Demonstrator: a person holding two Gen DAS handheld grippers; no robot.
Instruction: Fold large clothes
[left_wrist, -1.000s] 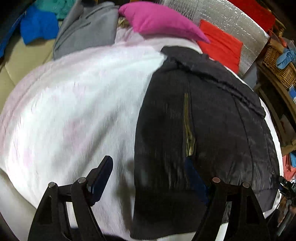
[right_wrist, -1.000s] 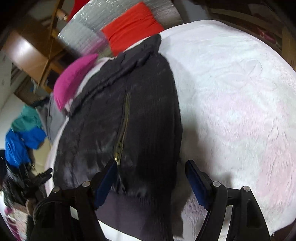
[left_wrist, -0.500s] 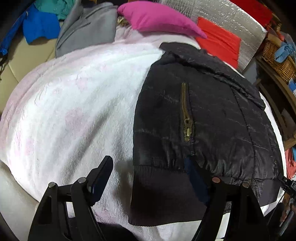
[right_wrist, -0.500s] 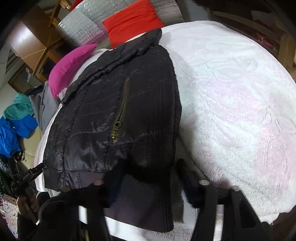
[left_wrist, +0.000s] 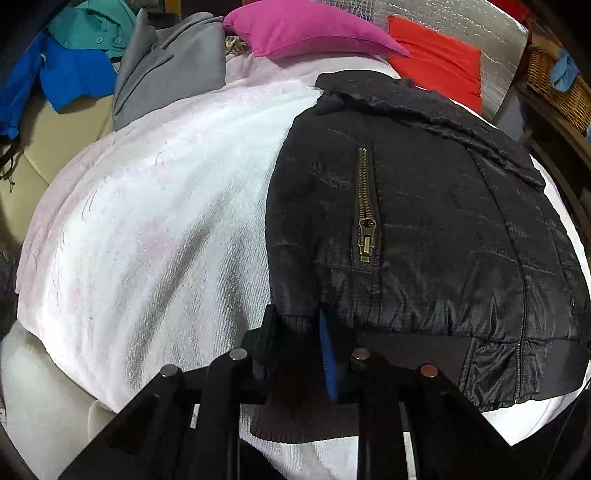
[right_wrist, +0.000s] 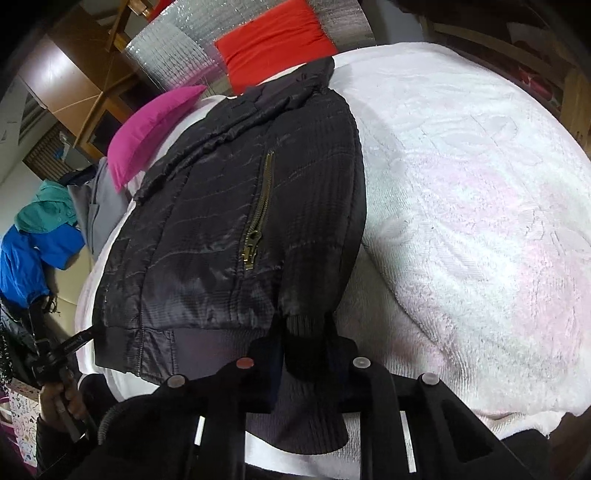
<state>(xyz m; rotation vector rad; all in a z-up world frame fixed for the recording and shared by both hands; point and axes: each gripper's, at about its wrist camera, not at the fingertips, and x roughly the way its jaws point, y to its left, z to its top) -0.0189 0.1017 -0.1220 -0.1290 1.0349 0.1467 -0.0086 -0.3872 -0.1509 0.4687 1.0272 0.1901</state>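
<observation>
Fingers of your left gripper (left_wrist: 295, 332) are pinched on the ribbed cuff (left_wrist: 293, 325) of the black jacket (left_wrist: 424, 229); your right gripper (right_wrist: 304, 343) fingers likewise clamp a knit cuff (right_wrist: 304, 332). Your jacket lies folded on the white blanket (left_wrist: 155, 229), brass zipper (left_wrist: 365, 210) facing up, with a pink pillow (left_wrist: 306, 29) beyond its collar.

My left gripper (left_wrist: 295, 332) is black, with a blue pad (left_wrist: 327, 354) and round silver bolts. My right gripper (right_wrist: 306, 343) matches, though one bolt (right_wrist: 245, 363) at nine o'clock looks reddish.
</observation>
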